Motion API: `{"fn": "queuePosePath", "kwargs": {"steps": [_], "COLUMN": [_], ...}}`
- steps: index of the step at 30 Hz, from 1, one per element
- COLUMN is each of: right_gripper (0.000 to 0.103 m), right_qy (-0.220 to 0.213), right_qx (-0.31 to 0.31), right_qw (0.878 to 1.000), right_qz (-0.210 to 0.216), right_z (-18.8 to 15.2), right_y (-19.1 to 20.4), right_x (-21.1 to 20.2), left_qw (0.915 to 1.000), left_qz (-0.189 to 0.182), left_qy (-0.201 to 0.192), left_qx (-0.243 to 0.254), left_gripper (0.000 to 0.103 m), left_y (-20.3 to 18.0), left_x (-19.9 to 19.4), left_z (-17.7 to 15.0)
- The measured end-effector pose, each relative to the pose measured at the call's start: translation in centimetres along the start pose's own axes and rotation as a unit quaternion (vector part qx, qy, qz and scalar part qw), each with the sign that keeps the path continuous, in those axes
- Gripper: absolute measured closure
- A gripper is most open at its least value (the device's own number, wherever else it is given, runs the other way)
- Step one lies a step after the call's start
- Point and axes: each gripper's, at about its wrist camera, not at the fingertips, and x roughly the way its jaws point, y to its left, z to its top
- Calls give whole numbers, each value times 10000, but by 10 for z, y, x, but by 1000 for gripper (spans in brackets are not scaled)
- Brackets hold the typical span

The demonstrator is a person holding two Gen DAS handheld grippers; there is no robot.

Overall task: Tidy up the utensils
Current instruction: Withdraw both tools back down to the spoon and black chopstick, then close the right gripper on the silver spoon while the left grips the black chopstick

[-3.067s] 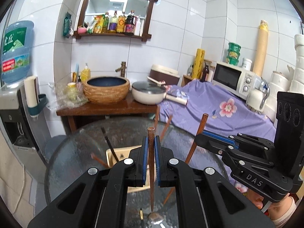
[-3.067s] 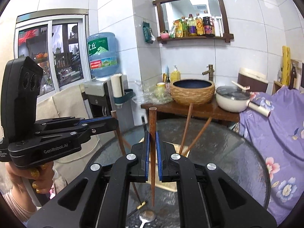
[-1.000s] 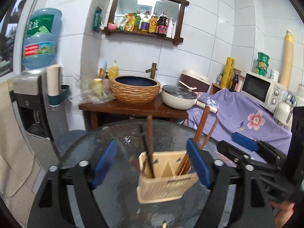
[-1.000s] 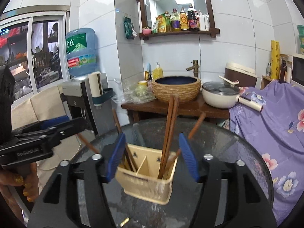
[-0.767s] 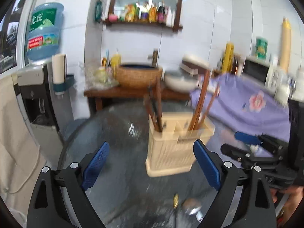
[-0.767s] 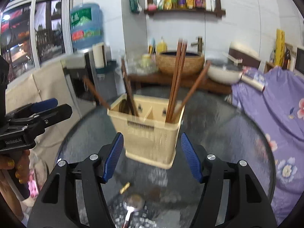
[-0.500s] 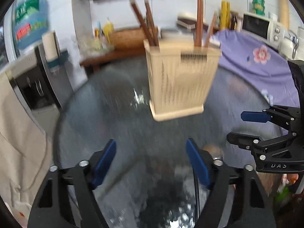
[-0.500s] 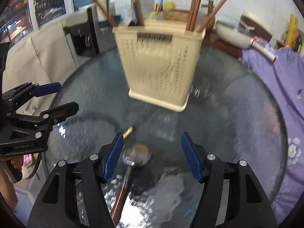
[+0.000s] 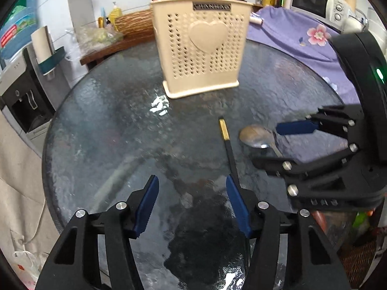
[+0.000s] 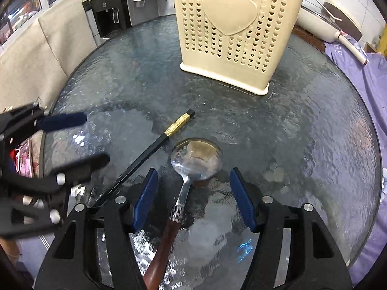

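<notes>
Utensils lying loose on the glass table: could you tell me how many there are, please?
2: a black chopstick lying diagonally, and a spoon just right of it, between the right gripper's open jaws. None else shows.

We held the right gripper (image 10: 193,194) low over the glass table (image 10: 314,125), its blue pads spread wide apart with nothing between them but the spoon (image 10: 191,169) below. The spoon lay flat, its bowl toward the holder (image 10: 233,31) and its brown handle running back under the gripper. Just left of it lay a black chopstick (image 10: 150,149) with a gold band, slanting from near the left pad up toward the holder, apart from the spoon. The cream holder, pierced with hearts, stood upright farther back on the table. At the left edge we saw the left gripper (image 10: 84,140), blurred, its fingers parted above the table.
</notes>
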Motion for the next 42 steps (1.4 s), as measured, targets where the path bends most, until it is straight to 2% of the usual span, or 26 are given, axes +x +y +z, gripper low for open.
{"fn": "queuePosePath", "kwargs": {"steps": [7, 11, 13, 17, 30, 32, 36, 39, 42], "right_gripper": [48, 56, 56, 56, 56, 56, 56, 56, 56], "right_qy": [45, 20, 8, -4, -49, -70, -92, -98, -110], "right_qx": [17, -5, -1, 28, 314, 322, 461, 483, 564], "right_qw": [10000, 10000, 10000, 10000, 9994, 9991, 9987, 9984, 9979], "right_qz": [-14, -40, -37, -55, -146, -271, -188, -276, -291], "right_z": [10, 13, 15, 17, 12, 12, 12, 10, 10], "right_y": [-2, 2, 3, 0, -38, -40, -50, -55, -61], "right_x": [7, 7, 7, 8, 5, 6, 6, 5, 5], "left_qw": [9998, 9995, 9993, 9989, 9988, 9986, 9988, 9987, 9985], "left_qz": [-118, -236, -294, -383, -270, -295, -271, -272, -257], "left_qy": [153, 196, 207, 249, 304, 322, 318, 336, 341], "left_qx": [21, 74, 102, 87, 272, 287, 252, 266, 330], "left_gripper": [48, 48, 48, 55, 82, 84, 84, 84, 89], "left_y": [-2, -9, -13, -19, -38, -41, -40, -39, -40], "left_x": [3, 5, 7, 14, 38, 41, 46, 49, 51], "left_z": [-9, -10, -9, -4, 29, 33, 41, 46, 48]}}
